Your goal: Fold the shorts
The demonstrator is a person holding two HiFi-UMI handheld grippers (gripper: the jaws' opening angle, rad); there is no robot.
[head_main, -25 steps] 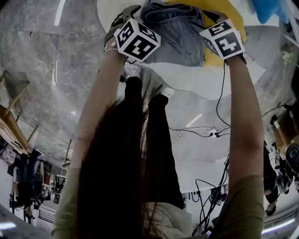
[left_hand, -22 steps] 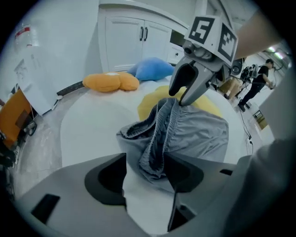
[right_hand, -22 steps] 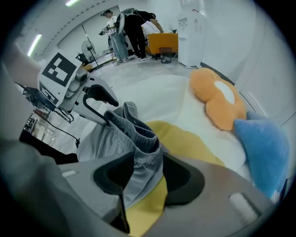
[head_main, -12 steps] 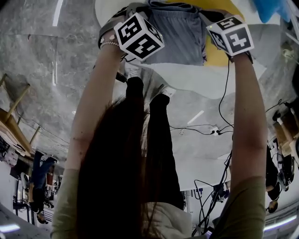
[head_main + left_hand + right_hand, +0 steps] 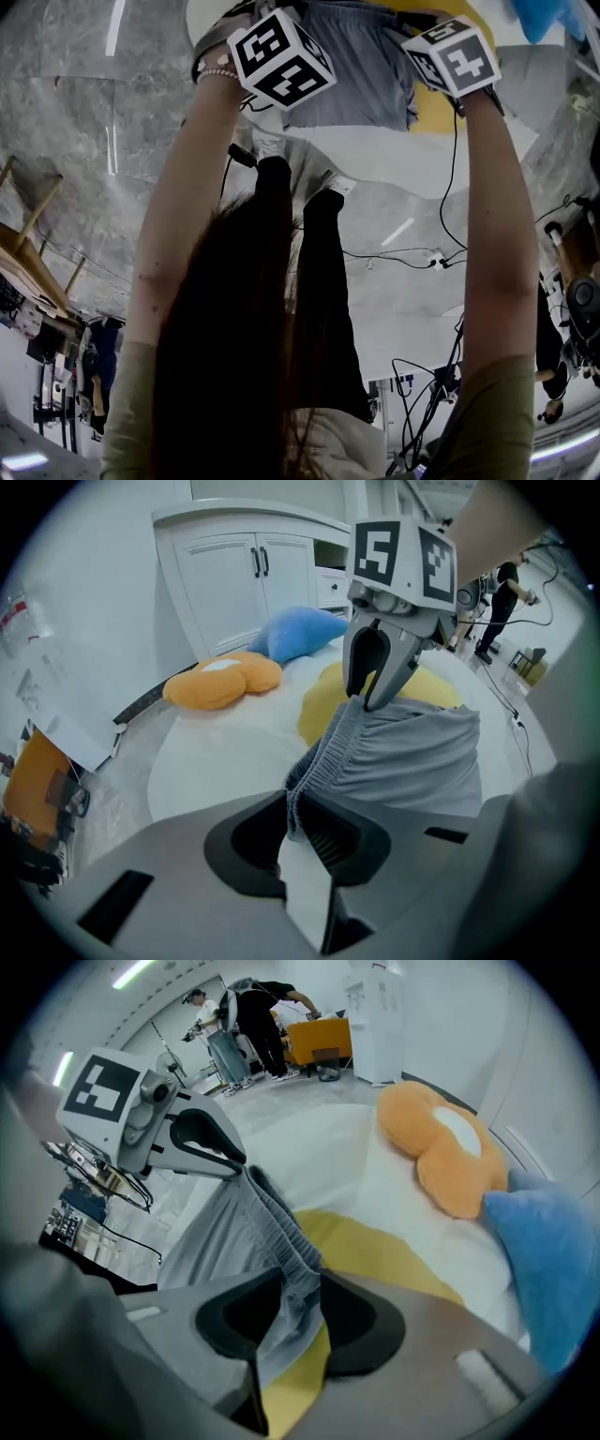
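The left tool (image 5: 300, 817) (just closing) and right tool (image 5: 298, 1307) (just opening slightly) clamp the shorts (image 5: 412, 752).

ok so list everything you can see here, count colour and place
shorts: one, grey, hung by the waistband between both grippers
yellow cushion: one, yellow, under the shorts
orange cushion: one, orange, beside the blue one
blue cushion: one, blue, near the cabinet
table: one, white, under the cushions
cabinet: one, white, against the wall
cables: several, black, on the floor
left hand-held gripper: one, grey, jaws just closed onto the waistband
right hand-held gripper: one, grey, jaws just eased wider, waistband gripped between them
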